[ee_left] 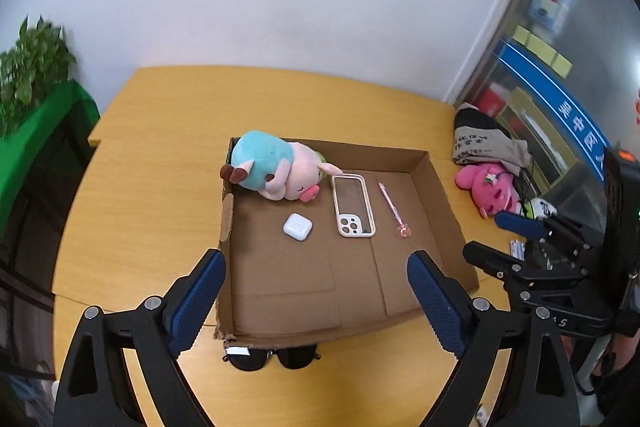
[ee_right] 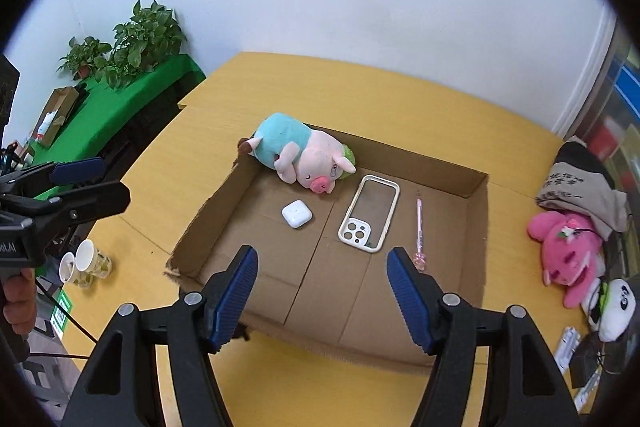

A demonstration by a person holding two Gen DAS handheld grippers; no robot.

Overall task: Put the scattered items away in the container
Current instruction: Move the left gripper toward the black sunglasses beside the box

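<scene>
Left wrist view: yellow wooden table (ee_left: 160, 187) against white wall (ee_left: 280, 7); both jaws open, empty.

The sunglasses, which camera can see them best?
The left wrist view. It shows the sunglasses lying on the table just outside the box's near wall, both dark lenses visible. In the right wrist view only a dark bit peeks out behind a finger.

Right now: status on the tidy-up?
Left gripper, right gripper open, empty. Plush pig, earbud case, phone case, pen in box. Sunglasses outside.
</scene>
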